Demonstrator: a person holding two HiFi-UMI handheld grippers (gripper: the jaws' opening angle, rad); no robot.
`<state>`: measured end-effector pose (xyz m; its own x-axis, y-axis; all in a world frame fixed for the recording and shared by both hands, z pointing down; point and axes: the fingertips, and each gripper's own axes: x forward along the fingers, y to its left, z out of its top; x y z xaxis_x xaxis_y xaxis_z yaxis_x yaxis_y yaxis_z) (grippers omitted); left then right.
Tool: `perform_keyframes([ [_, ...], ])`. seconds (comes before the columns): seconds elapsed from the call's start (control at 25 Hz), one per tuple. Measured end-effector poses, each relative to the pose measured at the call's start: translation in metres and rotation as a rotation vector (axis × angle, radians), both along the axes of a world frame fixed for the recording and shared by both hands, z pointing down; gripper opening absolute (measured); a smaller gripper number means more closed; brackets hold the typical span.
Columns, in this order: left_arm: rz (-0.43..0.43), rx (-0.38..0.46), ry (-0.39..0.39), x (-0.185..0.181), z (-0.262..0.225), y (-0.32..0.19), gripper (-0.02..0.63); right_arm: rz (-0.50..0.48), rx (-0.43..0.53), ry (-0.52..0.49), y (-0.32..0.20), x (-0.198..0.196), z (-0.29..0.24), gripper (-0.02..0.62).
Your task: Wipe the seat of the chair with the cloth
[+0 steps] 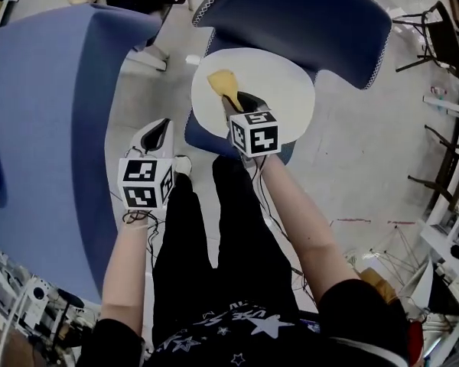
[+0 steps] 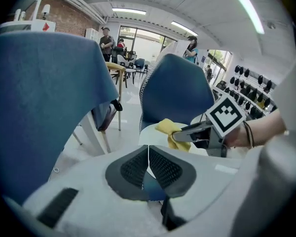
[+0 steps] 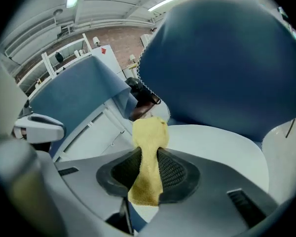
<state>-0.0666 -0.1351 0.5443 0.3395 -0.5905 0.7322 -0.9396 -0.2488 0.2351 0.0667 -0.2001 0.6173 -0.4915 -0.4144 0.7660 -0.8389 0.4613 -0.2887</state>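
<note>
The right tool (image 1: 236, 102) covers the near part of the cloth (image 1: 222, 82) and the front edge of the seat (image 1: 287, 90). The second chair (image 1: 46, 128) (the one at left) is cut by the picture's edge. The people (image 2: 107, 38) far behind are too small to tell.

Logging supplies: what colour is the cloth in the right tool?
Yellow; the right gripper view shows the cloth best.
</note>
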Motion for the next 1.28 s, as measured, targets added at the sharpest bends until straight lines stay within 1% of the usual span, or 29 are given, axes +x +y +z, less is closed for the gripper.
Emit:
perform_keyframes([
  [0.12, -0.006, -0.032, 0.010, -0.005, 0.027, -0.005, 0.021, 0.011, -0.007, 0.029, -0.023, -0.012, 0.027, 0.101],
  [0.24, -0.007, -0.054, 0.013, -0.008, 0.046, -0.010, 0.021, 0.018, -0.011, 0.034, -0.041, -0.024, 0.044, 0.101],
  [0.36, 0.006, -0.067, 0.017, -0.005, 0.057, -0.016, 0.021, -0.012, -0.017, 0.031, -0.053, -0.038, 0.056, 0.101],
  [0.52, 0.023, -0.087, 0.021, -0.003, 0.068, -0.023, 0.021, -0.058, -0.055, 0.075, -0.059, -0.051, 0.085, 0.101],
  [0.6, 0.027, -0.091, 0.020, -0.001, 0.065, -0.024, 0.021, -0.057, -0.071, 0.085, -0.061, -0.052, 0.092, 0.101],
  [0.8, 0.053, -0.091, 0.012, 0.009, 0.063, -0.031, 0.021, 0.001, -0.077, 0.099, -0.072, -0.030, 0.092, 0.101],
  [0.92, 0.072, -0.095, -0.007, 0.011, 0.066, -0.033, 0.021, 0.032, -0.073, 0.104, -0.079, -0.012, 0.091, 0.101],
  [1.04, 0.126, -0.095, -0.036, 0.023, 0.070, -0.037, 0.021, 0.081, -0.077, 0.118, -0.088, 0.021, 0.093, 0.101],
  [1.12, 0.166, -0.100, -0.037, 0.034, 0.073, -0.038, 0.021, 0.115, -0.083, 0.114, -0.091, 0.045, 0.093, 0.101],
  [1.28, 0.196, -0.119, -0.030, 0.053, 0.078, -0.041, 0.021, 0.186, -0.085, 0.126, -0.094, 0.098, 0.095, 0.101],
])
